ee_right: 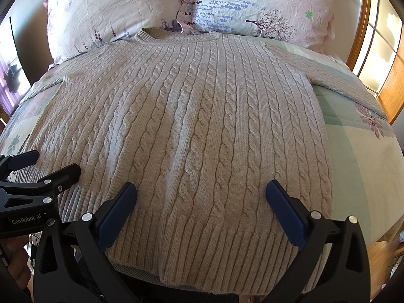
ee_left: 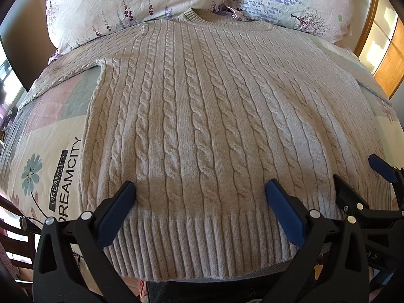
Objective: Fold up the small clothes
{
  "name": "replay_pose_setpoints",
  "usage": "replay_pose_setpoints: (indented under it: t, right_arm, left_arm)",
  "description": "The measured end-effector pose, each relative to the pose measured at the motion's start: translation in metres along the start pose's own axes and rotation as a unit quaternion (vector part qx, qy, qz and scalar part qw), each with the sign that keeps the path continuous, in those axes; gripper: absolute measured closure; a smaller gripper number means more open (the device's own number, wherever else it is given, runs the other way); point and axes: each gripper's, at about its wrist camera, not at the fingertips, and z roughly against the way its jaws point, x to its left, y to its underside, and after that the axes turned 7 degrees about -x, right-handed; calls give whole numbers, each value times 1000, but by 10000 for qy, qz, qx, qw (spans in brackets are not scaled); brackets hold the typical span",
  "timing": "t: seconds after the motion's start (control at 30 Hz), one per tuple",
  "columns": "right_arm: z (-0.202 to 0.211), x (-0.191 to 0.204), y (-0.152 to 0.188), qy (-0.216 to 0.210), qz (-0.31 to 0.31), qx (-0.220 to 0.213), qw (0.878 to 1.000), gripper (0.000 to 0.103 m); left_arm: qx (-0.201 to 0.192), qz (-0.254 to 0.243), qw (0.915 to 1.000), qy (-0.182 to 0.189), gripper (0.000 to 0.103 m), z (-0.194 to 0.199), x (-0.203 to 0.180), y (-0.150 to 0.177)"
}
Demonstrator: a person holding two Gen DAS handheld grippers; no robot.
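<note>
A beige cable-knit sweater [ee_left: 202, 116] lies flat on the bed, collar toward the pillows, ribbed hem toward me; it also shows in the right wrist view [ee_right: 192, 126]. Both sleeves spread out sideways. My left gripper [ee_left: 200, 189] is open and empty, hovering over the hem's left half. My right gripper [ee_right: 201, 189] is open and empty over the hem's right half. Each gripper shows in the other's view: the right one [ee_left: 353, 171] at the right edge, the left one [ee_right: 55, 164] at the left edge.
Two floral pillows [ee_left: 131, 2] [ee_right: 262, 7] lie at the head of the bed. A patterned bedsheet [ee_left: 48, 156] with "DREAMCITY" print lies under the sweater. A wooden frame [ee_right: 388, 83] stands at the right. A dark chair back [ee_left: 15, 234] is at lower left.
</note>
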Motion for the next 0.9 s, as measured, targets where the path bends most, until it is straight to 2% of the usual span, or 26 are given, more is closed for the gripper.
replay_pose_setpoints:
  t: [0.73, 0.83, 0.9]
  right_arm:
    - [4, 0, -6, -1, 6, -8, 10000, 1]
    - [9, 0, -9, -29, 53, -114, 9999, 1]
    - [12, -3, -1, -236, 236, -476, 9983, 1]
  left_arm:
    - [-34, -4, 10000, -3, 2, 1, 0, -1]
    - [-52, -31, 10000, -2, 2, 1, -1, -1]
    - [-122, -73, 9999, 52, 2, 3, 0, 0]
